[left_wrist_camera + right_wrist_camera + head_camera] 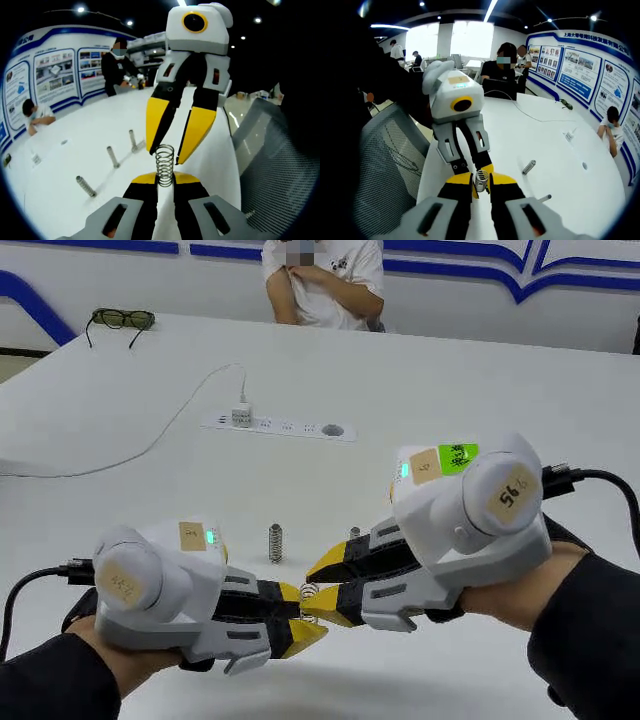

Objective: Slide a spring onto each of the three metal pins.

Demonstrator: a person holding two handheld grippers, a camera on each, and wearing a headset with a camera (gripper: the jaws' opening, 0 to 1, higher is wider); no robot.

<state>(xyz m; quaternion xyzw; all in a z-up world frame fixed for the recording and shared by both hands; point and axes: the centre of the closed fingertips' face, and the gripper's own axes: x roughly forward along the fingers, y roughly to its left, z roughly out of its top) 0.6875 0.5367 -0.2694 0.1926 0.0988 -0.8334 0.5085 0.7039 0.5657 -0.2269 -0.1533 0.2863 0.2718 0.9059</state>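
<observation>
You've got a big white table (450,390) here. A white power strip (280,426) lies just above the middle of the head view, with one white plug (241,417) at its left end and a thin cable (150,445) curling off to the left edge. Dark glasses (122,318) sit at the upper left, maybe safety specs, hard to say. At top centre a person (325,280) in a white tee sits at the far edge with arms folded, a blue-striped wall (450,310) behind. A grey mesh chair (270,165) fills the right of the left gripper view. Display boards (585,70) line the upper right of the right gripper view.
</observation>
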